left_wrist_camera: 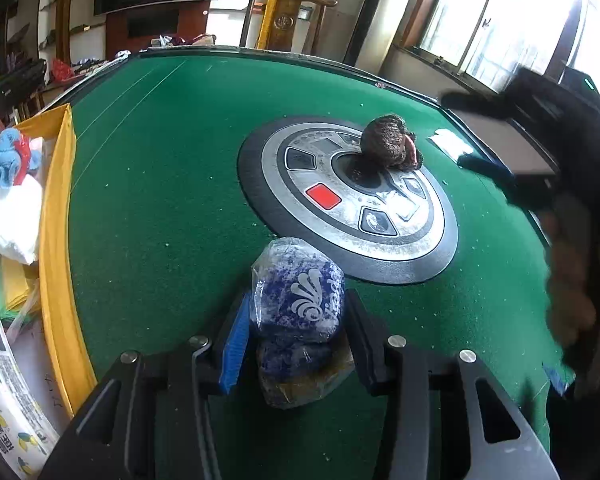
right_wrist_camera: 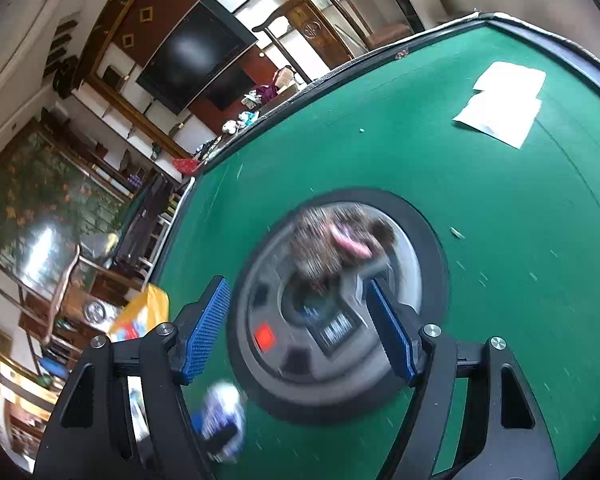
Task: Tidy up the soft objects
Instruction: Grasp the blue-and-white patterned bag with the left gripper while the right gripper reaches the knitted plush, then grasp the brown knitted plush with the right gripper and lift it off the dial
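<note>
My left gripper is shut on a blue-and-white soft item wrapped in clear plastic, held just above the green table. A brown fuzzy plush lies on the round grey control panel at the table's middle. My right gripper is open and empty above the panel, with the blurred brown plush just beyond its fingertips. The wrapped item shows blurred at the lower left of the right wrist view. The right gripper appears as a dark blurred shape in the left wrist view.
A yellow fabric bin stands at the table's left edge, holding a blue plush, white cloth and packets. White paper sheets lie on the far right of the table. Chairs and shelves stand beyond the table.
</note>
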